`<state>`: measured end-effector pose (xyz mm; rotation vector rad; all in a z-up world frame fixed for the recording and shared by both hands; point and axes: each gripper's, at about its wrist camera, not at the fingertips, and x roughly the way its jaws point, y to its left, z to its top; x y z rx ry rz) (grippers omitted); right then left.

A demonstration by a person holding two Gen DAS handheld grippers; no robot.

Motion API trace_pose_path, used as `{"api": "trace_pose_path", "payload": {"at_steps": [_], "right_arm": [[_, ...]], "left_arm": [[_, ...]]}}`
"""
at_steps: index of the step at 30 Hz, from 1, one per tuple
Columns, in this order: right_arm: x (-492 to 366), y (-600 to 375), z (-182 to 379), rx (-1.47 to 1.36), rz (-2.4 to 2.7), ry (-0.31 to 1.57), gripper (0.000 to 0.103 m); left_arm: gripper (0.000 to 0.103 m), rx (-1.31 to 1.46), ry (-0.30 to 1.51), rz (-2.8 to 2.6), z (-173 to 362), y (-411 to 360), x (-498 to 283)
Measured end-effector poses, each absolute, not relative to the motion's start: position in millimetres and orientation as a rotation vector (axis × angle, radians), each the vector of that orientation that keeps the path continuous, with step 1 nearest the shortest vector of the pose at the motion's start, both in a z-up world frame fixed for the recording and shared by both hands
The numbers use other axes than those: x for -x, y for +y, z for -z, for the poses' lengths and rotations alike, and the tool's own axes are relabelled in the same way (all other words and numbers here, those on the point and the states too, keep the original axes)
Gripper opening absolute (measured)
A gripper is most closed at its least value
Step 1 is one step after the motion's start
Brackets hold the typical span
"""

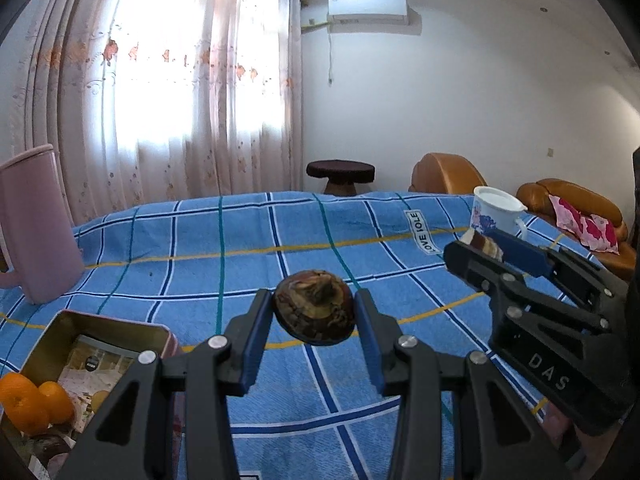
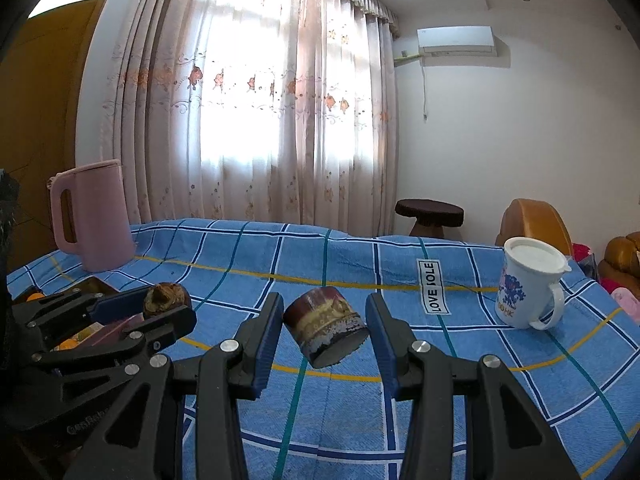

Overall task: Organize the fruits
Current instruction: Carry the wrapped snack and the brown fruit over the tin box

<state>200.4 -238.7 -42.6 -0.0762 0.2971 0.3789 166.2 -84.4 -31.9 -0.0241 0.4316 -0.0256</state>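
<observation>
- Two fruits are held clear of the blue checked cloth [image 1: 200, 240], one in each gripper
- A round brown fruit [image 1: 314, 307] is clamped in the left gripper [image 1: 314, 314], jaws closed to the fruit's width, its stem end turned toward the camera
- A short cylindrical brown piece [image 2: 326, 326] is held in the right gripper [image 2: 325, 330]; the left pad touches it, while a thin gap seems to show at the right pad, so the firmness of that grip cannot be told; its long axis is tilted, cut end down toward the camera
- The tin [image 1: 100, 344], with oranges [image 1: 34, 400] already in it, lies low and to the left of the left gripper, near it; the left hand is judged much the nearer, the right gripper being well apart on the far side
- "LOVE" is read on a cloth tag [image 2: 434, 288], "DAS" on the right gripper's side, and partial letters "HK" on the white cup [image 2: 528, 284]
- A pink kettle [image 2: 94, 216] stands at the far left
</observation>
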Motion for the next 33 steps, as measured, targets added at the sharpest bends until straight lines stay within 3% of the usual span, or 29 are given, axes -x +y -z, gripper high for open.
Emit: {"api": "trace_pose_path", "payload": {"at_steps": [33], "right_arm": [[-160.4,-242.4,39.7,0.085,-0.384,0.230,0.045]], "left_arm": [[0.044,0.004,0.351,0.034,27.5,-81.7,-135.9]]}}
